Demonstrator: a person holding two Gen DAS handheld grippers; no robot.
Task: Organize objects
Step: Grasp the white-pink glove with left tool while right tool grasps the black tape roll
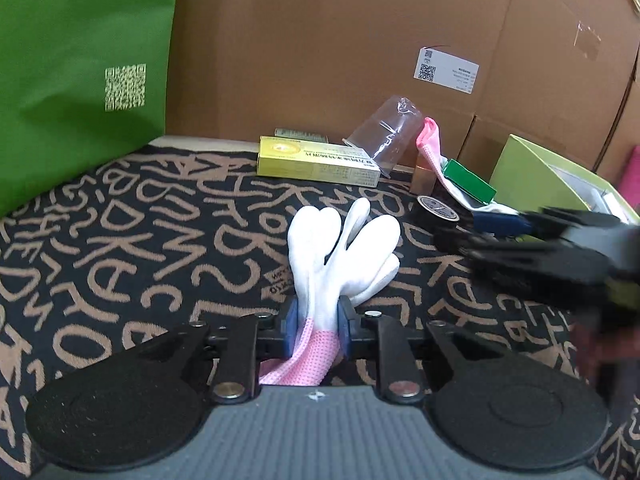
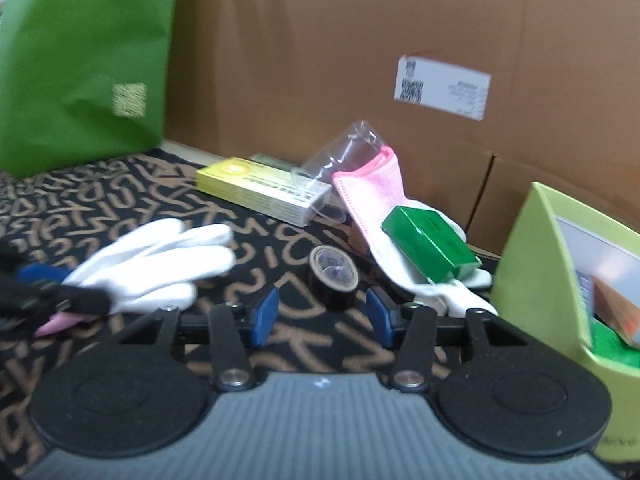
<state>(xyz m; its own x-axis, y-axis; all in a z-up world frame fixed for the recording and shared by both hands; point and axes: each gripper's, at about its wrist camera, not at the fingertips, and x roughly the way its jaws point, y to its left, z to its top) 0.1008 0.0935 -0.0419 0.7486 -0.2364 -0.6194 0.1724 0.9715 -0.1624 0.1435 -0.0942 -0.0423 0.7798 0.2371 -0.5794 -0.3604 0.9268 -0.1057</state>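
Observation:
My left gripper is shut on the pink cuff of a white work glove, whose fingers point away over the patterned cloth. The same glove shows at the left of the right wrist view. My right gripper is open and empty, just in front of a black tape roll. A second white glove with a pink cuff lies to the right with a small green box on it. The right gripper appears blurred at the right of the left wrist view.
A yellow carton and a clear plastic bag lie by the cardboard wall. A green bag stands at the left. A light green open box with items inside stands at the right.

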